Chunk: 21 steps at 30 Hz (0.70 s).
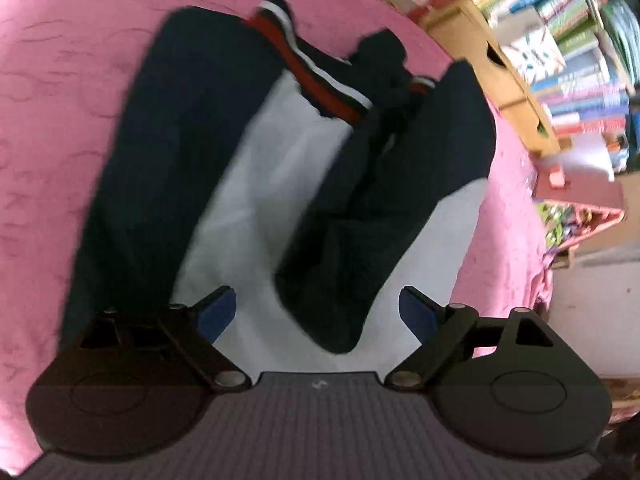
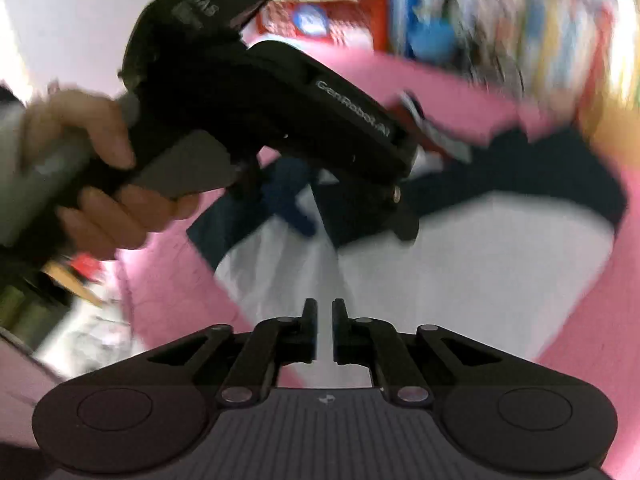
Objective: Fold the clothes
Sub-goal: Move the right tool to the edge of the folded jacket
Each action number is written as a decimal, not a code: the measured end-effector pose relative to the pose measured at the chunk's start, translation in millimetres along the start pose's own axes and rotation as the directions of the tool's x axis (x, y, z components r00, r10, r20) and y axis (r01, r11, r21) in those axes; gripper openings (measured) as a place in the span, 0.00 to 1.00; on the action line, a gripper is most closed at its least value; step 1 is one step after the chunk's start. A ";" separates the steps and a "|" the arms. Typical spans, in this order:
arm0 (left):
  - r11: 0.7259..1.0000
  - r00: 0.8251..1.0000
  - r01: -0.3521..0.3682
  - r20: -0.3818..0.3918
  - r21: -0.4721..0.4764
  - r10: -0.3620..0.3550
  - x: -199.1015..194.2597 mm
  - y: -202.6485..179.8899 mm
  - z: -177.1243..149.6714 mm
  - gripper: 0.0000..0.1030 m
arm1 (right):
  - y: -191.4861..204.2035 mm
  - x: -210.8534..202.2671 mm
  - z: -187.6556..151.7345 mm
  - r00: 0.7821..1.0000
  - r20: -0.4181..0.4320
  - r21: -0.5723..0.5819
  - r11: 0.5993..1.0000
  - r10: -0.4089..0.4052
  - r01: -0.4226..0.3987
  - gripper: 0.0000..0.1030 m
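Your navy-and-white soft knit jacket (image 1: pixel 280 184) lies spread across the pink bedspread (image 1: pixel 60 80), striped collar toward the far edge. Left gripper (image 1: pixel 318 308) gapes wide above it, empty; right gripper (image 2: pixel 324 320) is clenched, nothing between. Limp, light cloth: pinch a hem corner.

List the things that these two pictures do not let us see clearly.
- Left wrist view: the near hem of the navy and white garment is hidden by the left gripper body.
- Left wrist view: titles of the coloured books are blurred.
- Right wrist view: the garment's striped red collar is smeared and partly behind the other gripper.
- Right wrist view: whether the right gripper pinches cloth is unclear.
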<state>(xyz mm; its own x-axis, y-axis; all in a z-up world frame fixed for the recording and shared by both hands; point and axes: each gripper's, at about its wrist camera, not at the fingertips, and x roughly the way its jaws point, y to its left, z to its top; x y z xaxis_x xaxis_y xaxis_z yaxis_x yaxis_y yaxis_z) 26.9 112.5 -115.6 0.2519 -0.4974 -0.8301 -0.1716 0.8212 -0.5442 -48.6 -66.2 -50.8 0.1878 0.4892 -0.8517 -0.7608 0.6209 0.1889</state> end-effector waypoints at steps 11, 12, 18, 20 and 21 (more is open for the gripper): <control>0.987 0.992 -0.051 0.122 0.151 0.033 6.4 -23.0 -10.3 0.85 | -177.4 -43.6 80.5 0.993 0.032 0.497 0.864 -0.114 0.083 0.89; 0.986 0.990 -0.049 0.141 0.162 0.026 4.8 -23.9 -9.9 0.83 | -191.4 -34.7 96.2 0.992 0.003 0.535 0.838 -0.126 0.105 0.94; 0.963 0.974 -0.028 0.223 0.268 -0.034 -4.5 -34.9 -19.6 0.55 | -205.0 43.0 164.6 0.953 -0.277 0.556 0.788 -0.124 0.264 0.98; 0.943 0.970 -0.025 0.237 0.333 -0.058 -8.3 -42.9 -25.8 0.54 | -193.7 68.3 175.6 0.921 -0.359 0.483 0.814 -0.154 0.324 1.00; 0.931 0.969 -0.027 0.240 0.365 -0.066 -10.0 -47.7 -28.6 0.54 | -186.7 79.3 176.0 0.897 -0.401 0.435 0.823 -0.186 0.365 1.00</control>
<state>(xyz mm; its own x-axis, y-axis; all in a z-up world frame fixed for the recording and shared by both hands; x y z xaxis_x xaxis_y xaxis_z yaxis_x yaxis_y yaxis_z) 5.3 70.3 -84.8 0.4839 -0.4688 -0.7390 0.1809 0.8797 -0.4397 217.6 -35.6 -67.6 0.0610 0.0780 -0.9951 -0.2874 0.9561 0.0573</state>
